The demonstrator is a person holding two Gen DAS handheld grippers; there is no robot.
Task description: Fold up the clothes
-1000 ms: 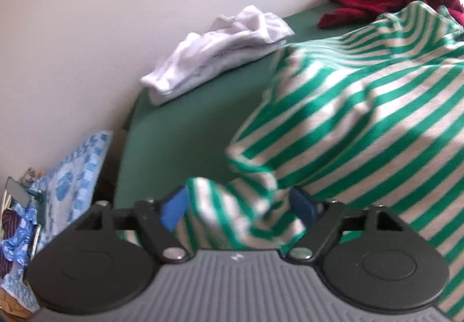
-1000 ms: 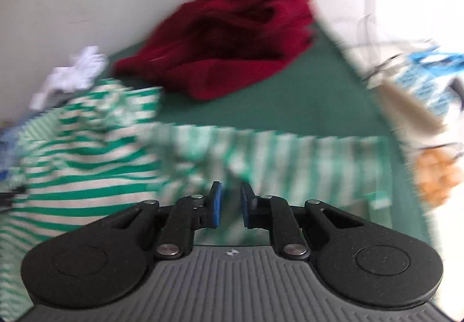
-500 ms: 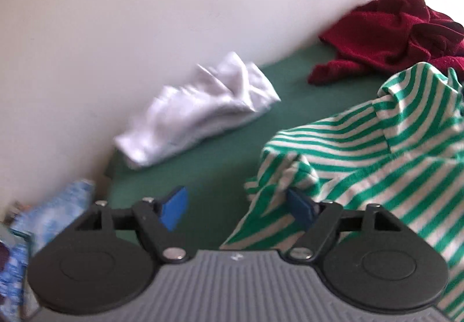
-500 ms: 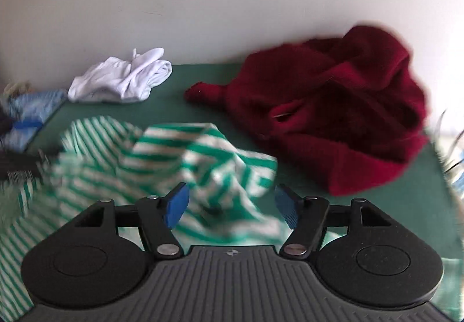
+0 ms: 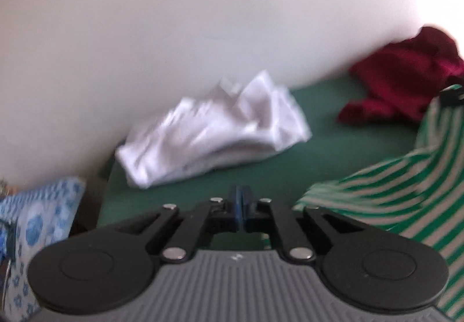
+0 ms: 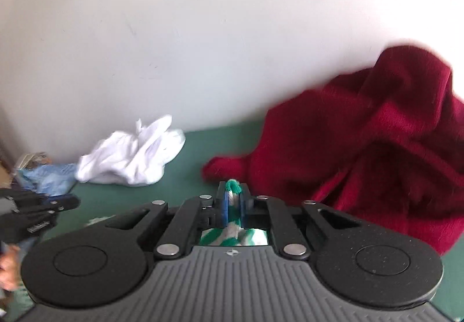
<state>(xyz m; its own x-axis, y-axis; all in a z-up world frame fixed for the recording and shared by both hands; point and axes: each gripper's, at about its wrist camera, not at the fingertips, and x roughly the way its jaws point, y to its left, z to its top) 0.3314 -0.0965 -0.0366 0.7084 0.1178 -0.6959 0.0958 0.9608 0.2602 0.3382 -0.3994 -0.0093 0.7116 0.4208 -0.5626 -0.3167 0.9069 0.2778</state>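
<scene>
A green-and-white striped shirt [image 5: 391, 191] lies on the green table top [image 5: 333, 148] and stretches up to the right, where my right gripper [image 5: 451, 94] holds it. In the right wrist view my right gripper [image 6: 232, 200] is closing, its blue pads pressing on a bunched fold of the striped shirt [image 6: 233, 187]. My left gripper [image 5: 240, 203] is closing too, its pads together. The shirt's edge runs under its right finger, and a sliver of stripe shows just beneath the jaws. The left gripper [image 6: 69, 202] also shows at the left of the right wrist view.
A crumpled white garment [image 5: 217, 130] lies against the wall at the table's back left. A dark red garment [image 6: 377, 148] is heaped at the back right. A blue patterned cloth [image 5: 37, 220] sits off the left edge. A person's hand [image 6: 7, 267] holds the left gripper.
Both grippers have gone from wide open to closed. The right one now pinches a fold of the striped shirt. The shirt has slid to the right in the left wrist view.
</scene>
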